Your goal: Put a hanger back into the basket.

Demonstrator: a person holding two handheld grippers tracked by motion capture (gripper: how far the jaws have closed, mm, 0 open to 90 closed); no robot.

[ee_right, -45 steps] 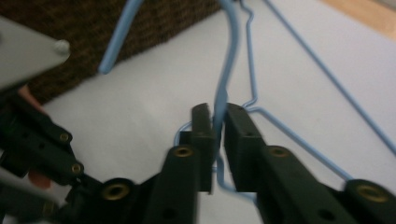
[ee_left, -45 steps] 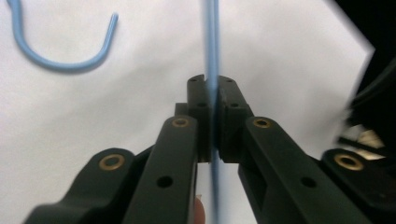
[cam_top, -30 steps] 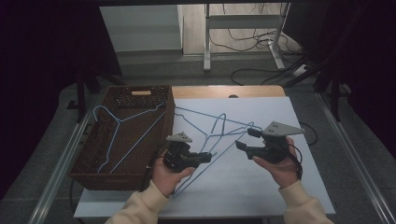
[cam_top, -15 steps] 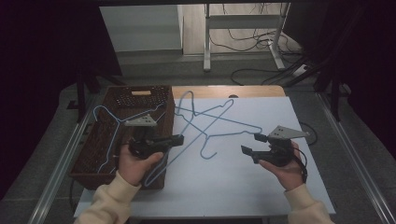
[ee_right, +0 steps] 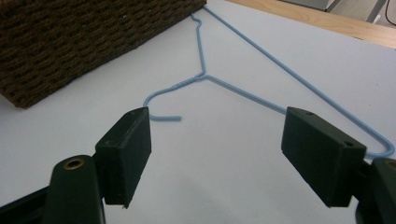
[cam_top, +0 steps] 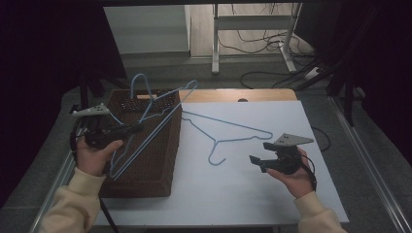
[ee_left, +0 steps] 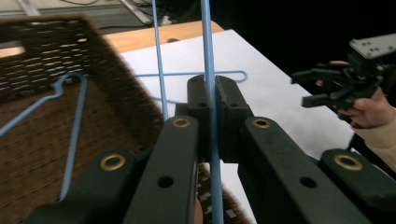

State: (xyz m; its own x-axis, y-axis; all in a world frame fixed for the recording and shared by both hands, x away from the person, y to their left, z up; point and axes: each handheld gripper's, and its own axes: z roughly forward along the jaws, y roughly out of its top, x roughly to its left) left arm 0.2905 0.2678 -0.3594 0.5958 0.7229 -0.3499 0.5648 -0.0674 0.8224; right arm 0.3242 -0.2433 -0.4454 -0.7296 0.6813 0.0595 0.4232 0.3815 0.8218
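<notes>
- The left gripper (cam_top: 127, 130), fingers clenched on a blue wire hanger (cam_top: 150, 127), holds it tilted above the woven basket (cam_top: 150, 165) at the counter's (cam_top: 252, 189) left edge.
- Another blue hanger (ee_left: 70, 135) lies inside the basket.
- The right gripper (cam_top: 260, 154), fingers released with nothing between them, having just been widening, hovers near the counter's right side.
- A third hanger (cam_top: 228, 133) lies flat between basket and right gripper, open white surface around it.

From my left gripper view the held blue hanger (ee_left: 208, 70) runs off top and bottom edges; its hook is cut off. The basket (ee_left: 107, 93) wall nearest the camera is blurred. In the right gripper view, the basket's (ee_right: 70, 42) interior is hidden.
</notes>
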